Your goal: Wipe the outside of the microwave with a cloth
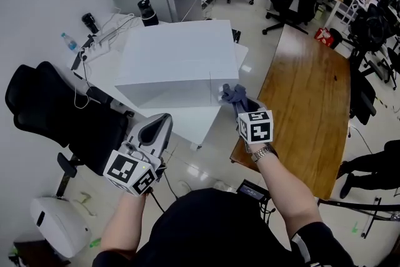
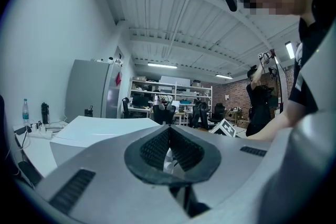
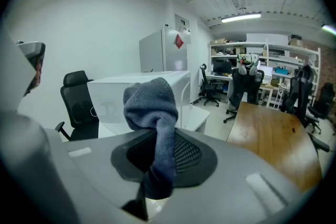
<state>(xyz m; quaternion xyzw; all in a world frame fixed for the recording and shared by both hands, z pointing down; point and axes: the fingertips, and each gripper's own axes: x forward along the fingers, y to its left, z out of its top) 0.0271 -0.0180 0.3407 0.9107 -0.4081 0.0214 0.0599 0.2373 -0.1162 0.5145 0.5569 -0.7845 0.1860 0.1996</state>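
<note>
A white, box-shaped microwave (image 1: 175,59) stands on a white bench (image 1: 103,75), and the head view looks steeply down onto its flat top. The right tool (image 1: 240,108) is held out toward the microwave's near right corner and is clenched on a grey cloth (image 1: 234,94). In the right gripper view the cloth (image 3: 152,102) is pinched between the dark ribbed pads of the right tool (image 3: 157,149): one bunched end stands above the jaws and a narrower tail hangs below them. Behind the bunched end shows the pale wall of the microwave (image 3: 105,102). From the head view the cloth lies just beside that corner, but whether it touches the casing cannot be told. The left tool (image 1: 160,119) hangs lower and nearer to the person, off the near edge of the bench and well apart from the cloth. In the left gripper view the jaws of the left tool (image 2: 169,144) are pressed together with nothing between the pads, and the microwave (image 2: 100,128) lies ahead and to the left. A clear water bottle (image 1: 69,42), a black bottle (image 1: 148,11) and some cables lie on the far part of the bench. A black office chair (image 1: 62,115) stands to the left of the bench, and a brown wooden table (image 1: 306,103) stretches off to the right.
</note>
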